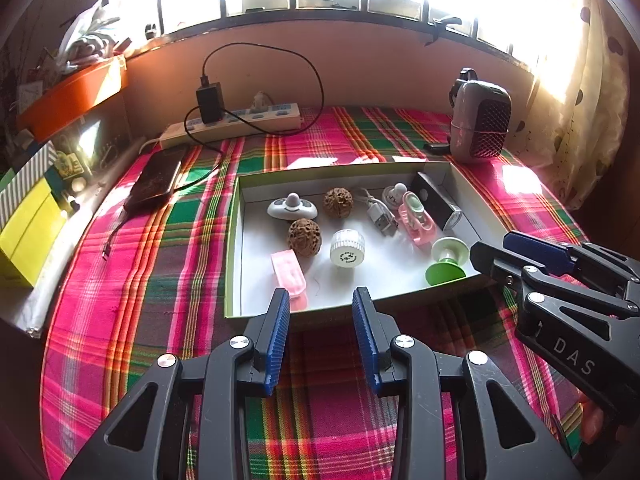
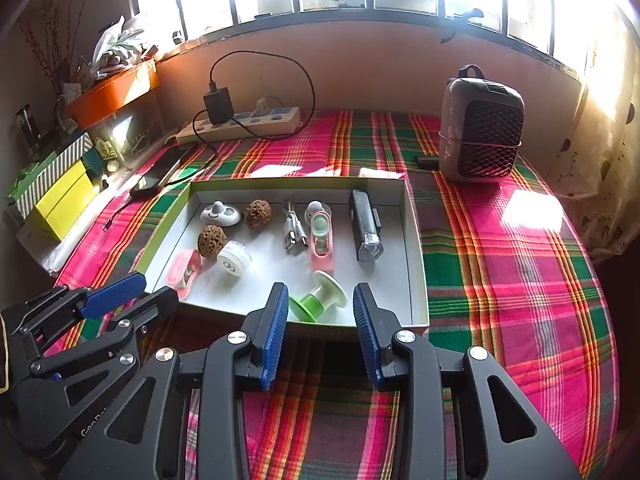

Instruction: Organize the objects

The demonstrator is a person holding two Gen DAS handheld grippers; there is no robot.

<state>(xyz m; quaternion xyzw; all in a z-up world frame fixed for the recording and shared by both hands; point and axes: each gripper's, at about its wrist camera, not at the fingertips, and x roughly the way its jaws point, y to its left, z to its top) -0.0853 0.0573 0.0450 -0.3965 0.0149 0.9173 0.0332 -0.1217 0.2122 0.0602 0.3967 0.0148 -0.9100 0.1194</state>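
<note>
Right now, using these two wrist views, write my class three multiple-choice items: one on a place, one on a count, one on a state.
1. Where does the green suction cup lie?
A. in the tray, near its front edge
B. on the cloth beside the heater
C. on the power strip

2. How many walnuts are in the tray?
A. one
B. two
C. four

3. How do the two grippers stand?
A. both shut on the tray
B. the left holds a walnut
C. both open, holding nothing

Answers:
1 A: the cup lies just inside the tray's front wall.
2 B: one walnut sits near the back, the other walnut further forward.
3 C: the left gripper and right gripper show a clear gap between the pads, nothing clamped.
</note>
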